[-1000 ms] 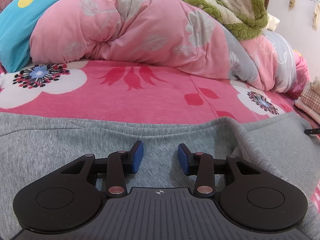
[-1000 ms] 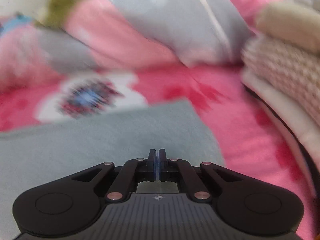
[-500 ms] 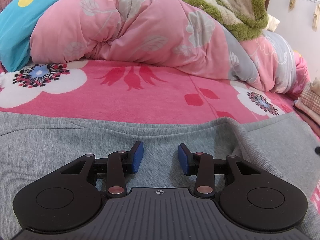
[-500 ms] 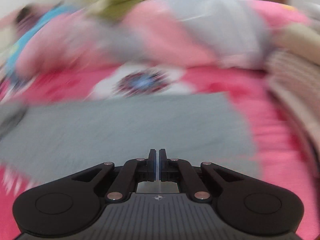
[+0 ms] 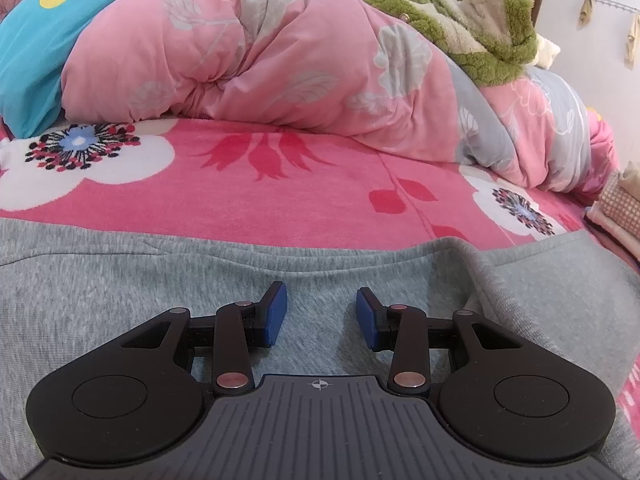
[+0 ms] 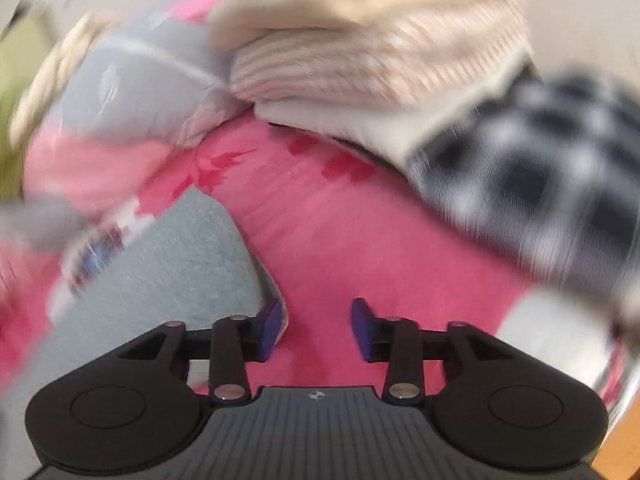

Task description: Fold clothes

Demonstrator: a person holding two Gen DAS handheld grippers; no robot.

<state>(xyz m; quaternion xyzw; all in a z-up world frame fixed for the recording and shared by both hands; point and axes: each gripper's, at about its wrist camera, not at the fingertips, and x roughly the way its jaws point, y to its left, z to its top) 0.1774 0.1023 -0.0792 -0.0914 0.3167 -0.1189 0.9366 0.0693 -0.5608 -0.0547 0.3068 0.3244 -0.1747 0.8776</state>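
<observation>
A grey knit garment (image 5: 120,288) lies flat on the pink flowered blanket (image 5: 248,208), with a fold ridge running down its right side. My left gripper (image 5: 321,312) rests low over the garment, open, blue pads apart and holding nothing. In the blurred right wrist view the garment's corner (image 6: 172,264) lies at the lower left. My right gripper (image 6: 314,330) is open just off that corner, its left pad at the grey edge and pink blanket between the pads.
A bunched pink and grey quilt (image 5: 280,64) with a green fleece (image 5: 480,40) on it lines the far side. A stack of folded clothes (image 6: 380,68) and a black-and-white checked cloth (image 6: 532,184) sit close ahead on the right.
My right gripper went from shut to open and swung right, from over the grey garment to its right corner near the folded stack. The left gripper stayed still.
</observation>
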